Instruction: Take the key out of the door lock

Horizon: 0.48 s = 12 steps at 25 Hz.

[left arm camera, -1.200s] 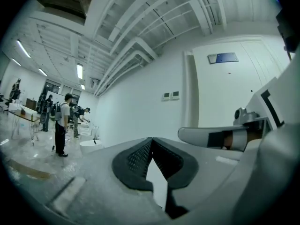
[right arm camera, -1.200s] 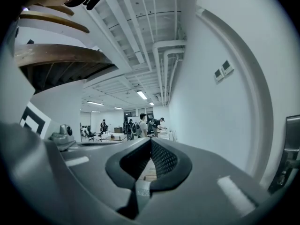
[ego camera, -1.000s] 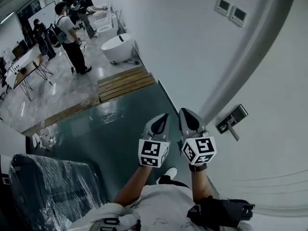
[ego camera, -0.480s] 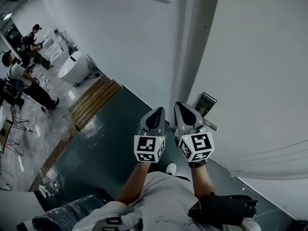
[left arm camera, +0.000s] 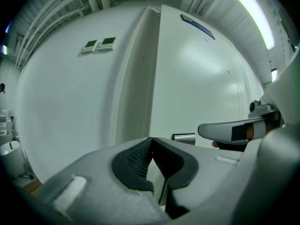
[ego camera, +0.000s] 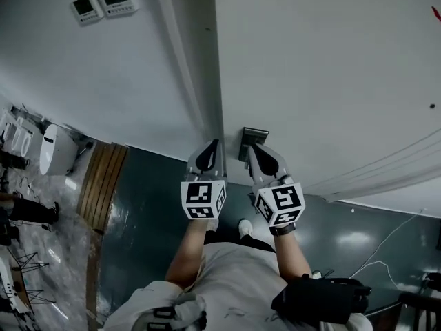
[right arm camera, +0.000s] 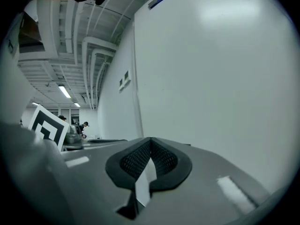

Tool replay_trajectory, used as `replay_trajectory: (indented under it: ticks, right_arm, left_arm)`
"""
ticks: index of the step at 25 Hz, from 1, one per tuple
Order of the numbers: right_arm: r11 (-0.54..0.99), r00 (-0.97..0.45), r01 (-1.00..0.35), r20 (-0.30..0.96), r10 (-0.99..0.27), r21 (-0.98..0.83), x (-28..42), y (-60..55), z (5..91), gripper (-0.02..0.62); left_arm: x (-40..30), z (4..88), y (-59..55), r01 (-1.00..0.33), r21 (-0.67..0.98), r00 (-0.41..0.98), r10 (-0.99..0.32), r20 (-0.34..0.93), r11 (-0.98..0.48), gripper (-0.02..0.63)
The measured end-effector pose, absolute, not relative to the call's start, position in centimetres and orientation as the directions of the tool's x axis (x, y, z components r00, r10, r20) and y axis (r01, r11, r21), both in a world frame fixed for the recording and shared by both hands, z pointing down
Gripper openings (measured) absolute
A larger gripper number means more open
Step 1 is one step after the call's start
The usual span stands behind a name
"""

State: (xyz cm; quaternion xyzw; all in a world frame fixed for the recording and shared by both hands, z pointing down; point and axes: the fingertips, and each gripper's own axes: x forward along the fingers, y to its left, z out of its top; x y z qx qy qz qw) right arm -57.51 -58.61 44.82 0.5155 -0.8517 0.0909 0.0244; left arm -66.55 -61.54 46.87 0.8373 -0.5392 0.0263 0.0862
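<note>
Head view shows the door lock (ego camera: 253, 137) as a small dark metal plate on the white door (ego camera: 331, 81), close to the door's left edge and just above the dark green floor (ego camera: 151, 205) in the picture. The key is too small to make out there. The lock sits between the tips of the two tongs, and whether either tip touches it cannot be told.

The left gripper (ego camera: 211, 145) points at the door just left of the plate. Its two jaws are pressed together with nothing between them, as the left gripper view confirms at the tip (left arm camera: 151, 141). In that view the metal of the lock (left arm camera: 183, 137) peeks over the right jaw, with the right gripper (left arm camera: 225, 131) just beside it.

The right gripper (ego camera: 253, 147) points at the plate's lower right and is likewise closed on nothing. Its own view shows the meshed pads (right arm camera: 140, 159) meeting against bare door.

Each gripper carries its marker cube, the left cube (ego camera: 202, 198) and the right cube (ego camera: 280, 205), held side by side.

Left of the door runs the door frame (ego camera: 200, 61), then a white wall (ego camera: 103, 88) with two small control panels (ego camera: 103, 2). Farther left lie a wooden platform (ego camera: 103, 178) and a white tub (ego camera: 56, 149).
</note>
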Motion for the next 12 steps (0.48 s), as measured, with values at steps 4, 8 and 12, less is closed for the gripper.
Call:
replay_trajectory:
  ticks: [4,8,12]
  right_arm:
    - [0.389,-0.409,-0.91,0.172,-0.896,-0.141,-56.8,-58.8,46.2,0.004]
    - [0.337,-0.367,-0.927,0.215,-0.905,-0.165,-56.6,-58.5,48.3,0.004]
    - [0.268,-0.313,-0.943,0.248,-0.917,-0.198,-56.1,-57.7,50.2,0.004]
  left_arm:
    - [-66.3,47.3,-63.4,-0.879,0.072,0.477,-0.867,0.143,-0.472,0.002]
    - [-65.6,48.3,-64.5,-0.846,0.08,0.533,-0.835,0.139,-0.527,0.003]
    - [-64.4,49.1,-64.8,-0.797,0.095,0.603,-0.785,0.138,-0.596,0.11]
